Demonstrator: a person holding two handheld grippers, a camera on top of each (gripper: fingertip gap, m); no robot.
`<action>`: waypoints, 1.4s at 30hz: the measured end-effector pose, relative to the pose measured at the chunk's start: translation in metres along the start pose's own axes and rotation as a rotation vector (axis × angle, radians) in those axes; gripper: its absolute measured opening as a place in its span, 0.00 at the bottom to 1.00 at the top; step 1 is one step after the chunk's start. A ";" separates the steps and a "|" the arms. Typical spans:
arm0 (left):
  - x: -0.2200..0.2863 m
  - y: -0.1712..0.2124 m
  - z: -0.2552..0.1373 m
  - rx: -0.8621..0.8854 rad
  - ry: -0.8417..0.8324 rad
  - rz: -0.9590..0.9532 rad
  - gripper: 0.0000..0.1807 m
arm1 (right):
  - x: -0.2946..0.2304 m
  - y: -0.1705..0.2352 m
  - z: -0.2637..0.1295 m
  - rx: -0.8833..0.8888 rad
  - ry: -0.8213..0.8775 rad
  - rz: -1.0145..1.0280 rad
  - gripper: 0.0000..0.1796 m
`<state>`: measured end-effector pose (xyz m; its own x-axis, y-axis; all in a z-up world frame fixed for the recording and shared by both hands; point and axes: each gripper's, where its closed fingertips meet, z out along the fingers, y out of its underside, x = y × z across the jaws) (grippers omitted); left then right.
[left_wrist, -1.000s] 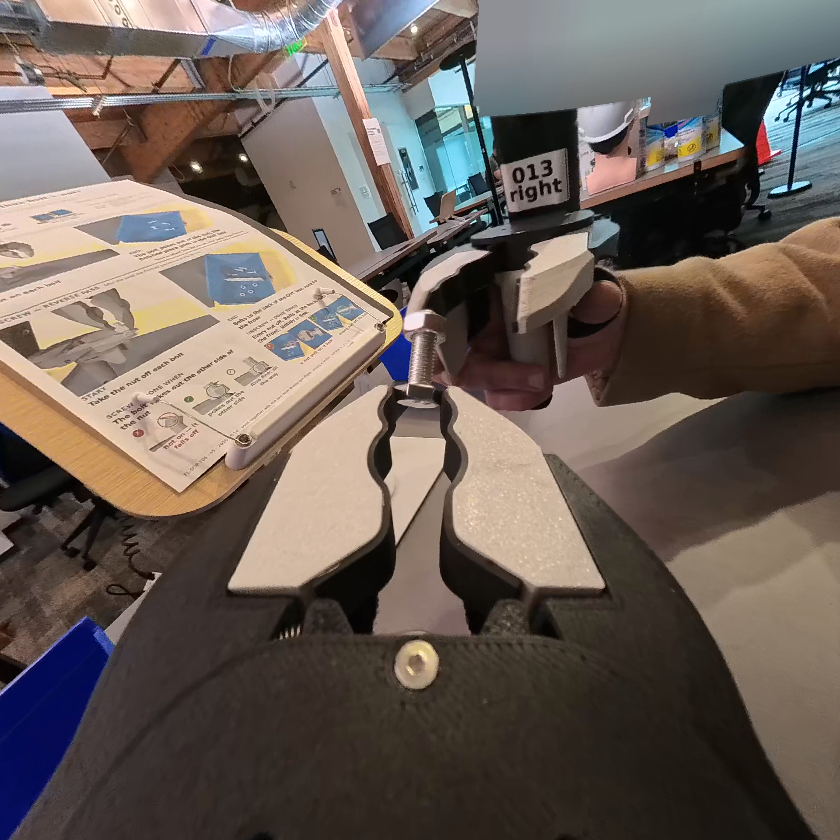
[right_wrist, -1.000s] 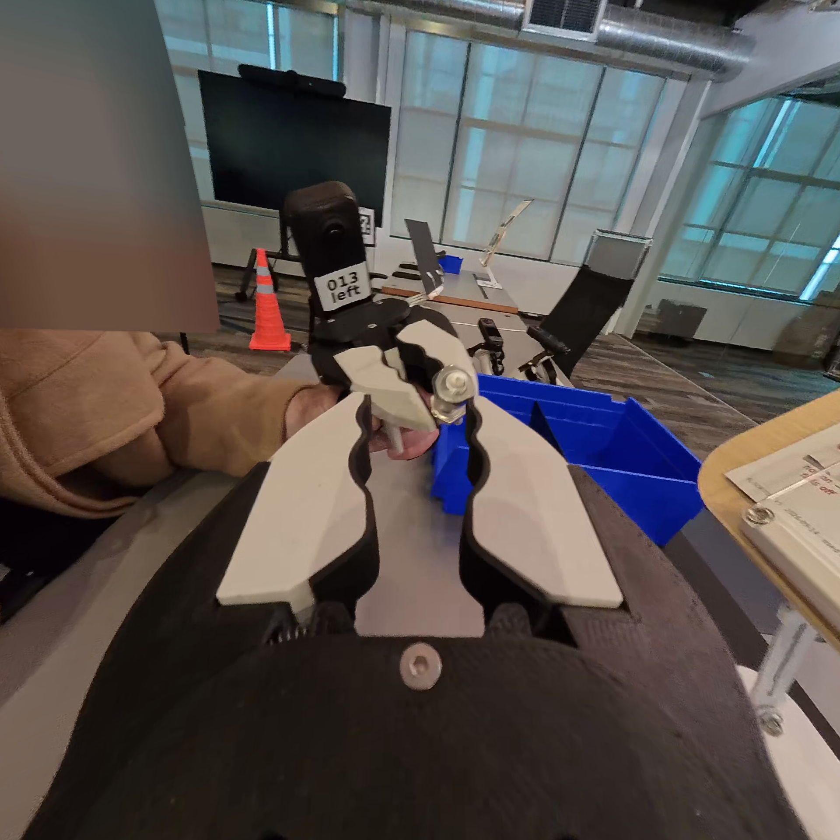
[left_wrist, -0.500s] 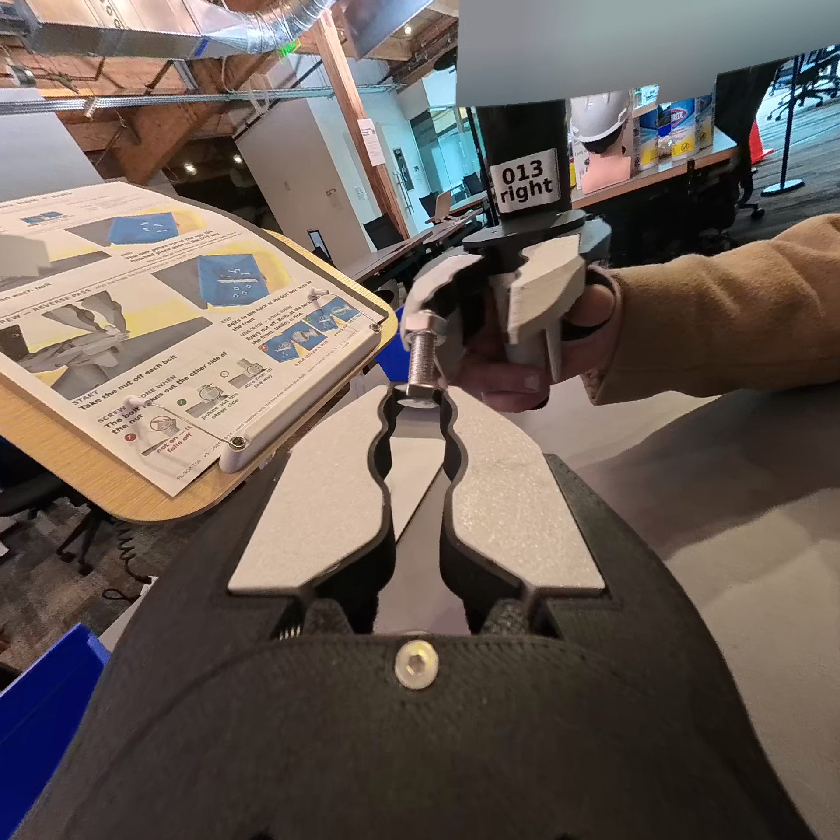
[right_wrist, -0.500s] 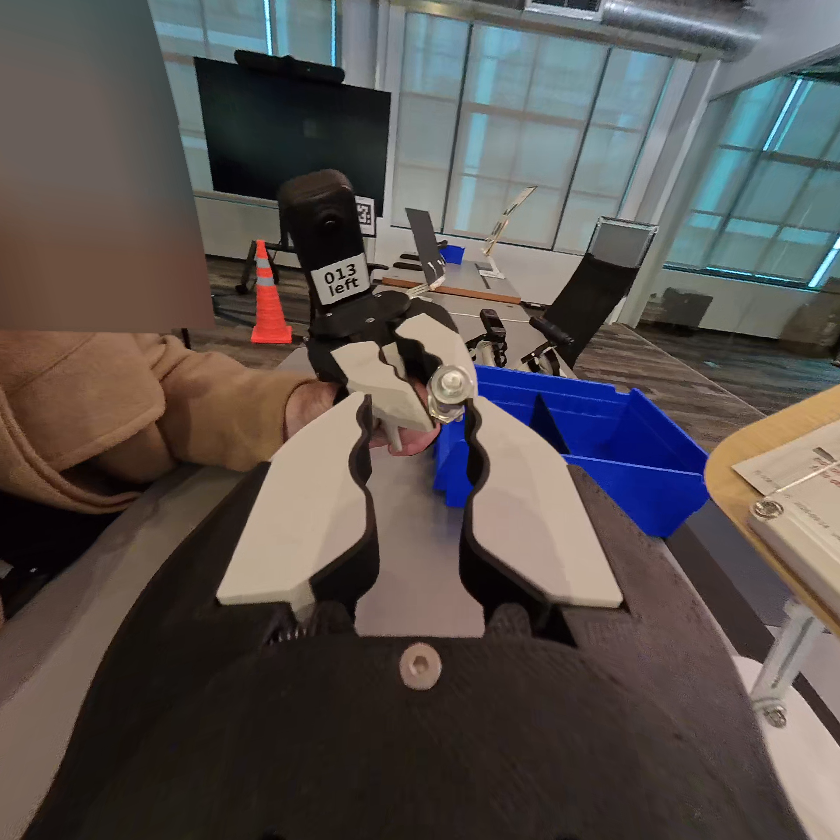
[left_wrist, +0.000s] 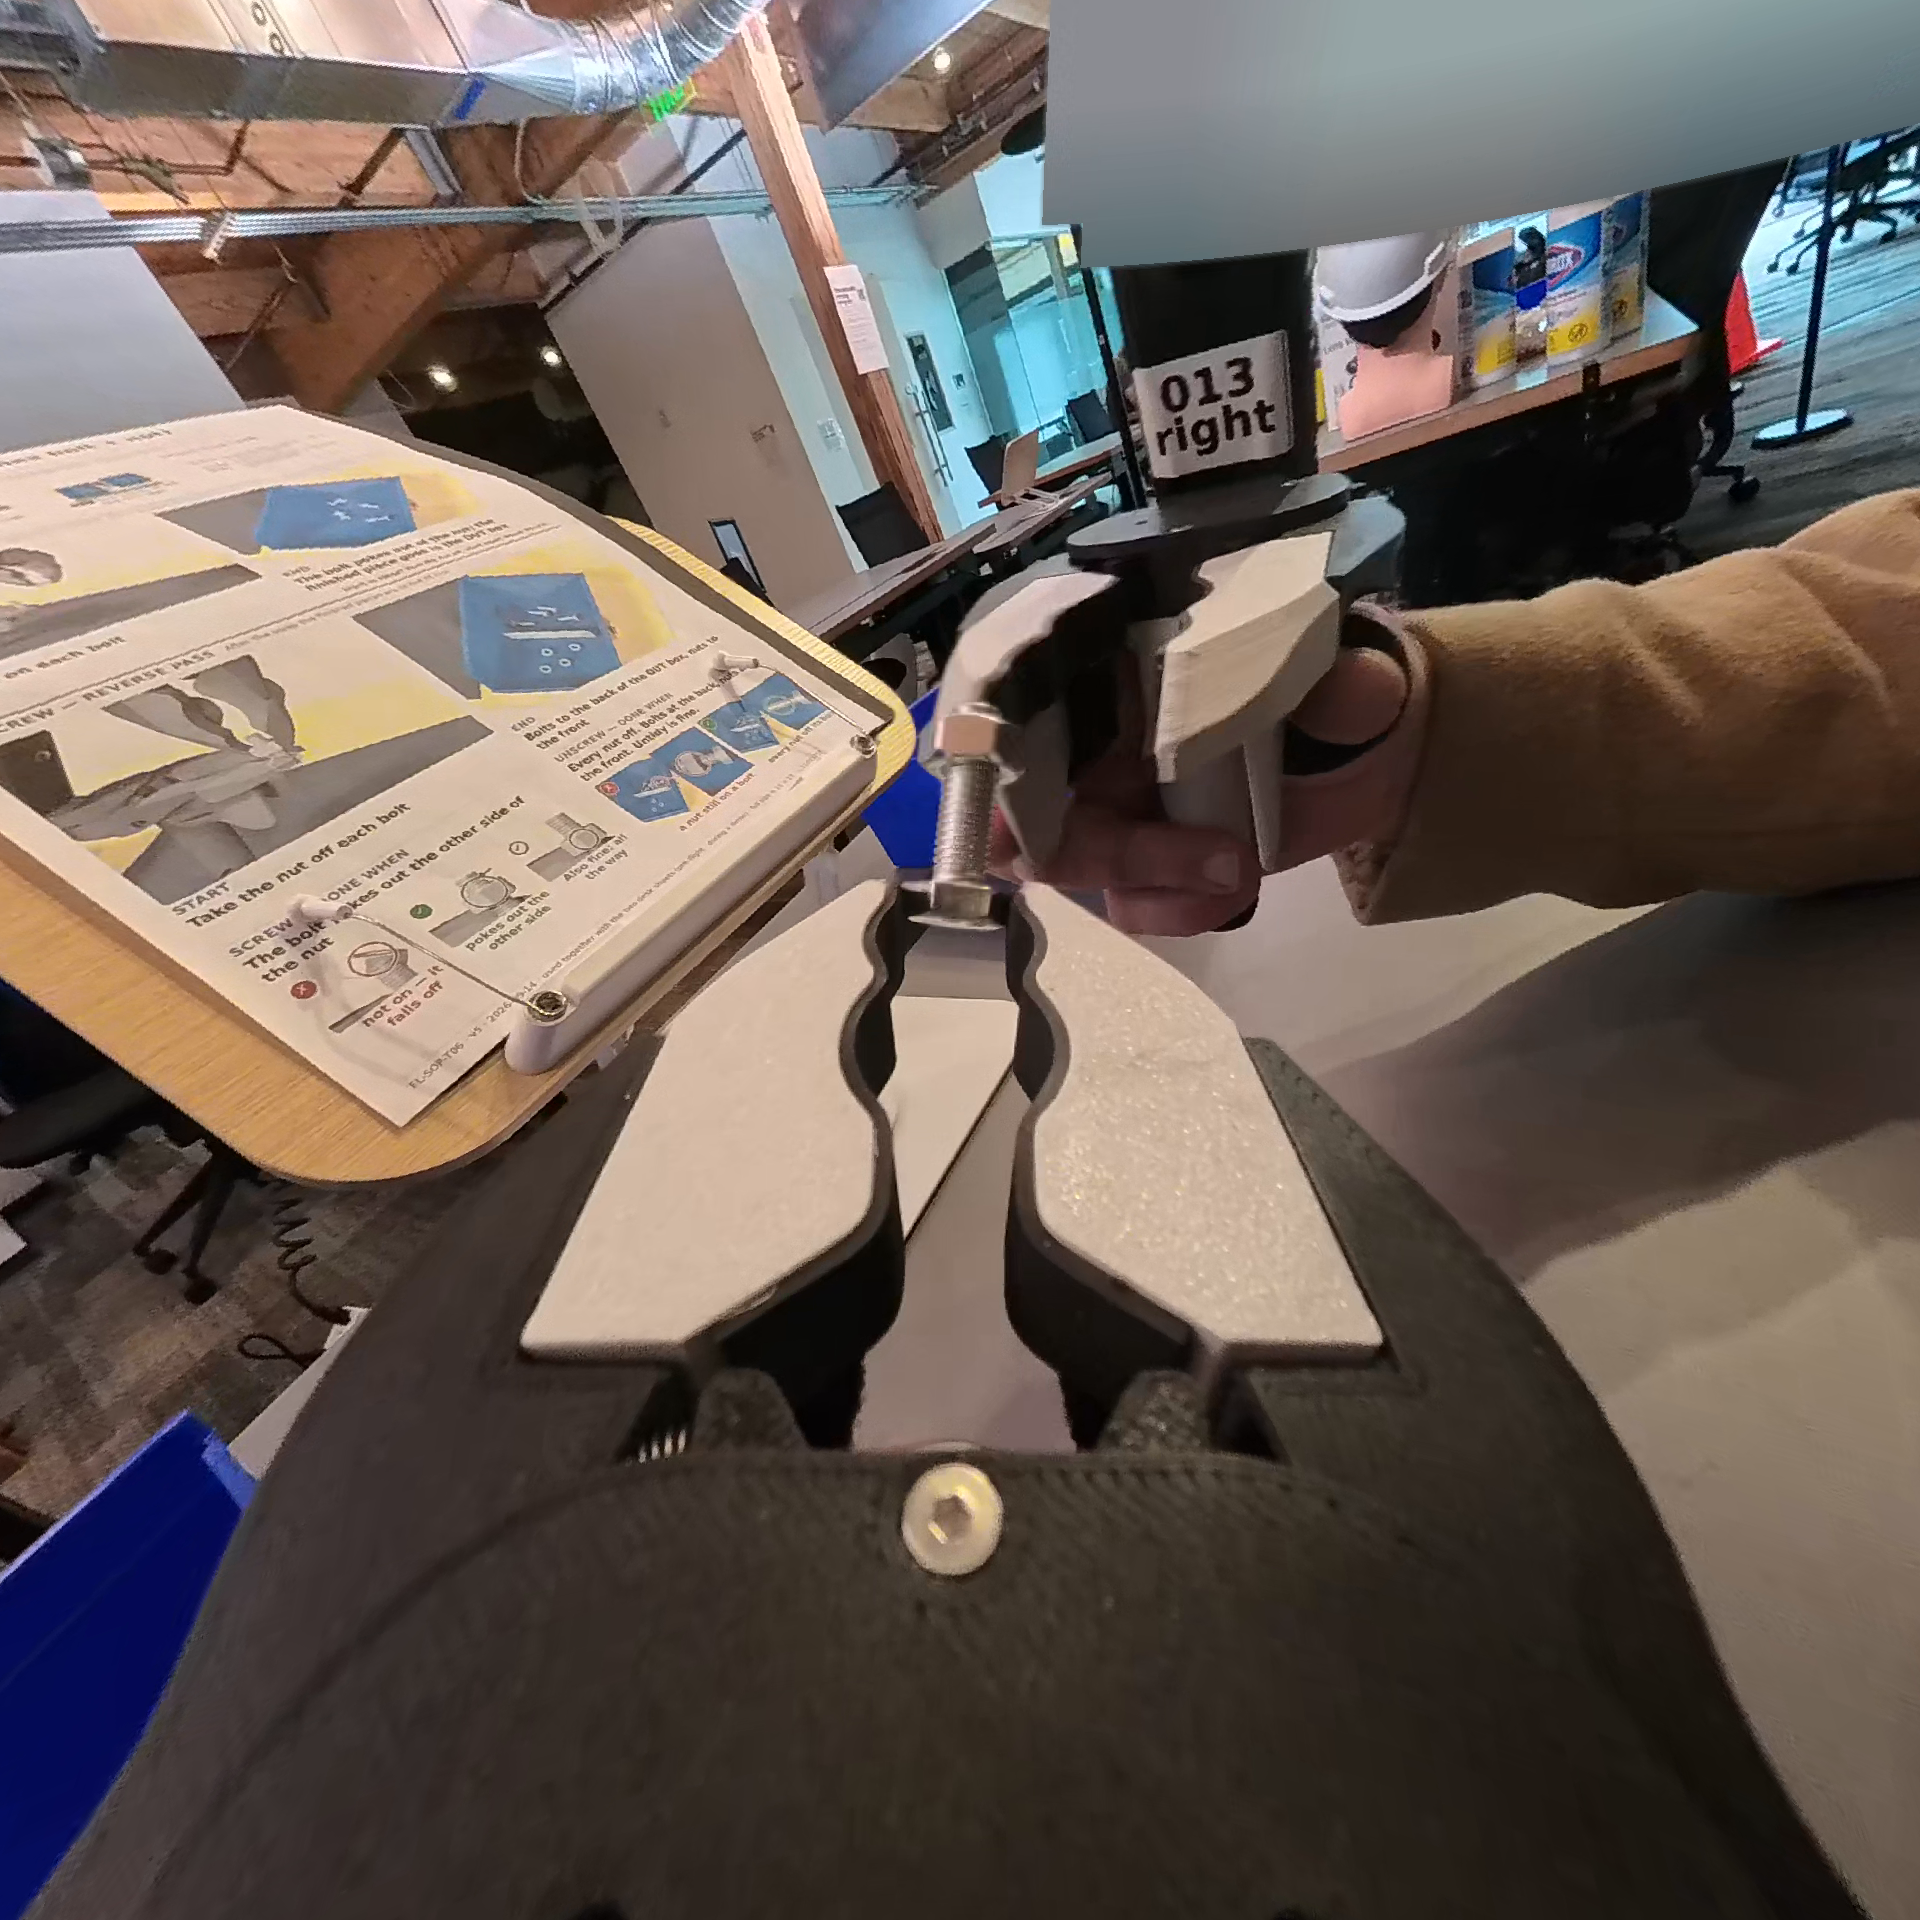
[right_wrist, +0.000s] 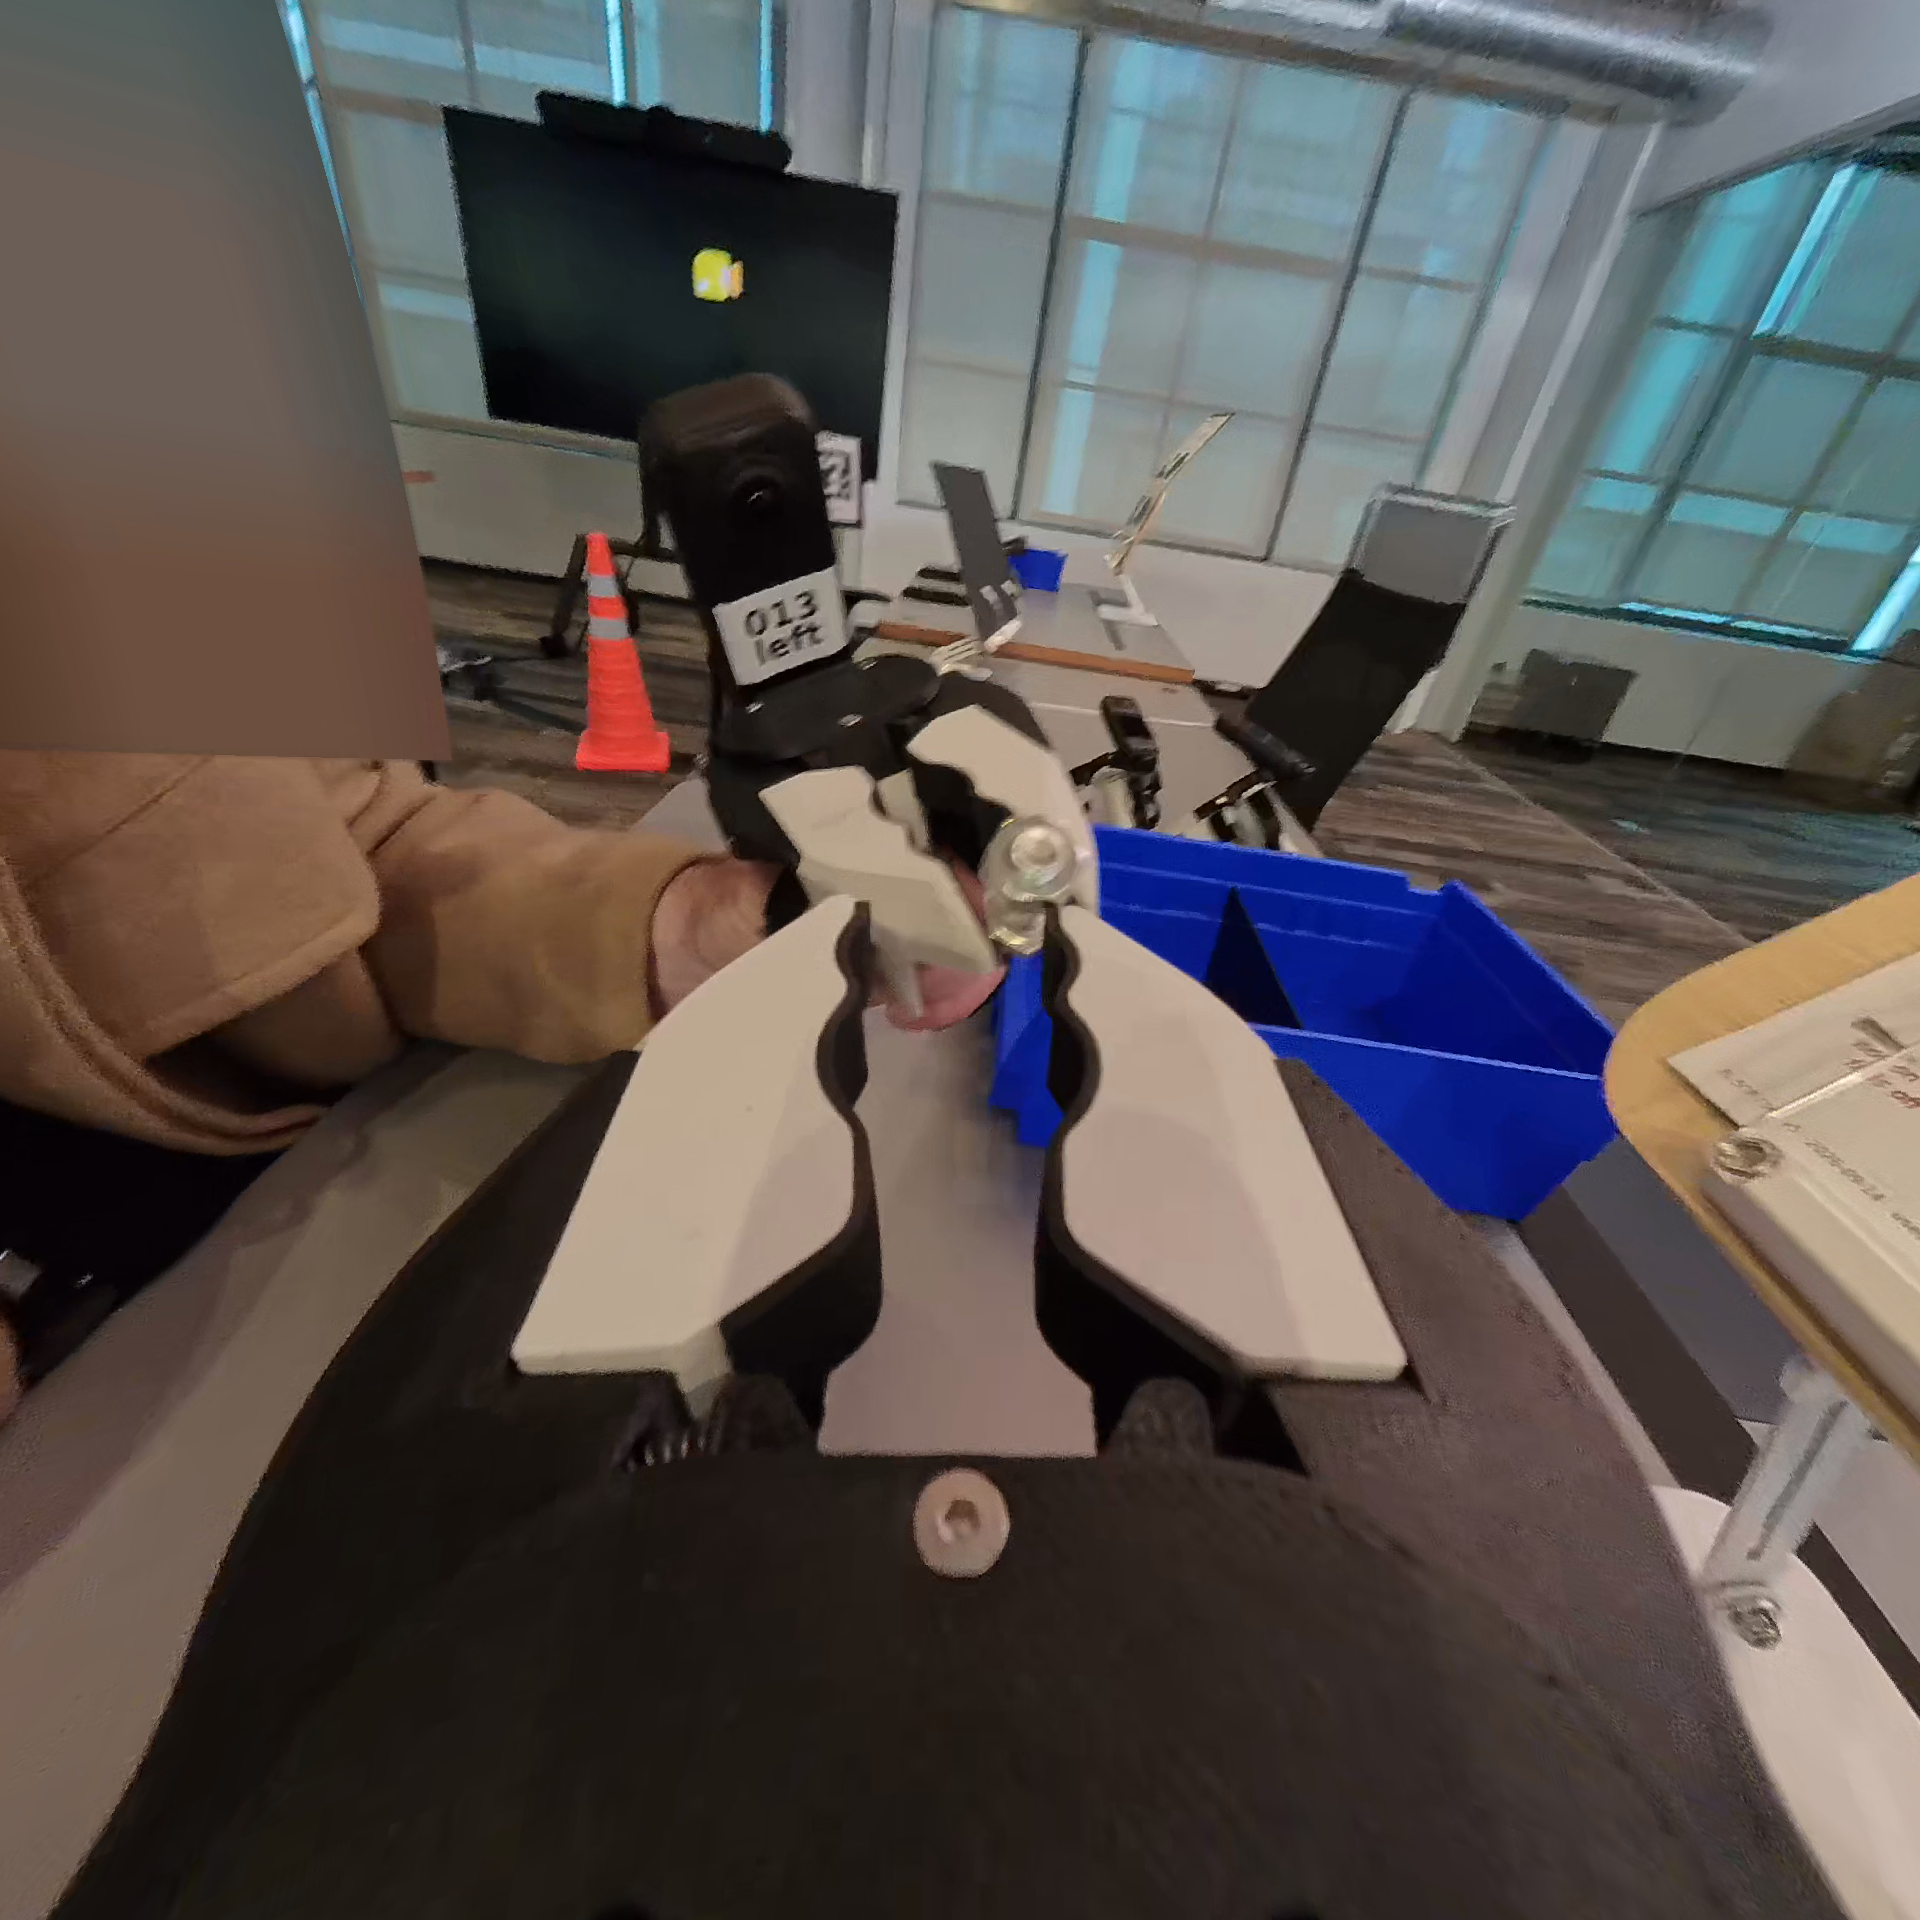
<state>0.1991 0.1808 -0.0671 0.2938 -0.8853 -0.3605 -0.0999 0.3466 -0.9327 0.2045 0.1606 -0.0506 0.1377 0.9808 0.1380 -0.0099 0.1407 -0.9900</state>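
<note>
A silver bolt (left_wrist: 961, 821) stands upright between the two grippers above the grey table (left_wrist: 1662, 1195). My left gripper (left_wrist: 953, 899) is shut on the bolt's flanged head. A hex nut (left_wrist: 966, 727) sits at the bolt's far end, against the dark inner pad of one of the right gripper's fingers (left_wrist: 1247, 665). In the right wrist view my right gripper (right_wrist: 951, 920) has its jaws part open. The nut (right_wrist: 1023, 930) lies against its right finger only. The left gripper's fingers (right_wrist: 883, 862) hold the bolt (right_wrist: 1034, 860) just beyond. A person's hand in a tan sleeve (left_wrist: 1610, 727) holds each gripper.
A wooden board (left_wrist: 156, 997) with a picture instruction sheet (left_wrist: 312, 727) slopes up at the left, close to the bolt. A blue divided bin (right_wrist: 1351, 997) stands on the table behind the grippers. An orange cone (right_wrist: 613, 665) and office chairs are far back. Only a small space, under 4 cm, lies between the two pairs of fingers.
The right gripper's jaws have narrowed a little about the nut. The left gripper keeps its hold on the bolt head. Both grippers have shifted only slightly.
</note>
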 end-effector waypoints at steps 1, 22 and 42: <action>-0.002 0.000 -0.001 0.003 -0.007 -0.006 0.10 | -0.006 0.002 0.000 -0.016 -0.040 -0.004 0.13; -0.001 0.000 0.000 0.002 -0.003 -0.002 0.10 | 0.011 0.001 -0.004 -0.005 0.046 0.020 0.18; 0.002 0.001 0.002 0.000 0.014 -0.009 0.10 | 0.012 0.003 -0.005 -0.034 0.061 -0.011 0.19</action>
<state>0.2015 0.1796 -0.0684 0.2813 -0.8925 -0.3525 -0.0978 0.3388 -0.9358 0.2111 0.1723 -0.0520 0.1980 0.9690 0.1479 0.0252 0.1458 -0.9890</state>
